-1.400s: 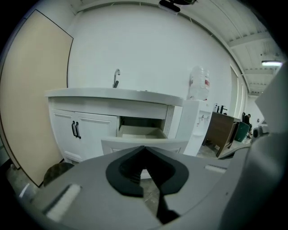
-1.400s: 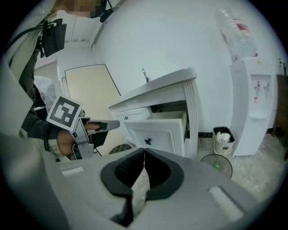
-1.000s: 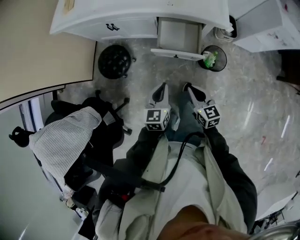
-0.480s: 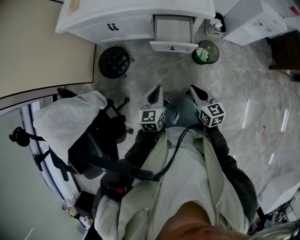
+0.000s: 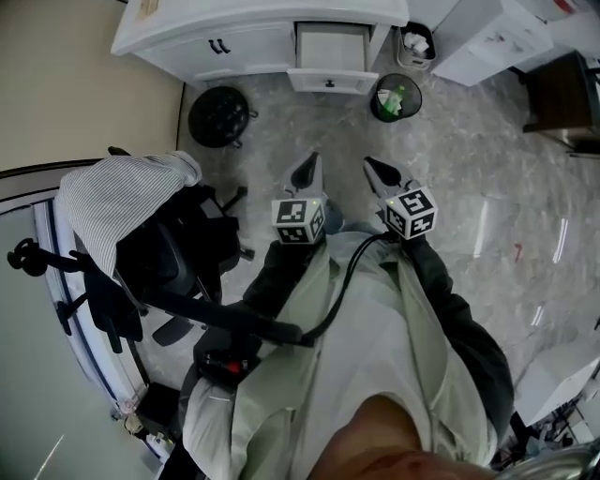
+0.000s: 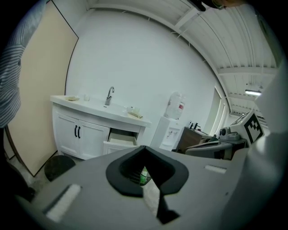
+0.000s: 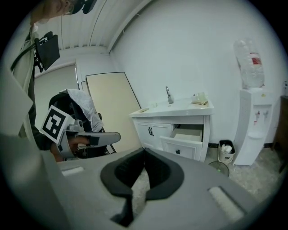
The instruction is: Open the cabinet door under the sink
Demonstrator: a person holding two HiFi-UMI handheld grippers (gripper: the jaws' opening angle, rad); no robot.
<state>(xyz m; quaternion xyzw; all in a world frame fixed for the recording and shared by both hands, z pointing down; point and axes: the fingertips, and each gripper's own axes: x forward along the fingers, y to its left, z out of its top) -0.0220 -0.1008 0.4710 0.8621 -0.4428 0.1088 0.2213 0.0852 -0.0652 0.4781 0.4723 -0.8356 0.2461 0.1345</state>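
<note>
The white sink cabinet (image 5: pixel 246 28) stands at the top of the head view. Its two doors with black handles (image 5: pixel 217 45) are closed, and a drawer (image 5: pixel 330 58) to their right is pulled out. Both grippers hang in the air well short of it, side by side over the floor. My left gripper (image 5: pixel 307 166) is shut and empty; its view shows the doors (image 6: pixel 77 134) far off at the left. The right gripper (image 5: pixel 373 167) is also shut and holds nothing, with the cabinet doors (image 7: pixel 150 131) and open drawer (image 7: pixel 184 138) ahead of it.
A black round stool (image 5: pixel 218 115) sits on the floor before the doors. A bin with green rubbish (image 5: pixel 396 97) and a white bin (image 5: pixel 413 42) stand right of the drawer. An office chair with a striped shirt (image 5: pixel 122 202) is at my left. A water dispenser (image 7: pixel 254 121) stands further right.
Both grippers have risen, staying shut. The cabinet now lies further up and smaller in the head view, and the chair shows more fully at the left.
</note>
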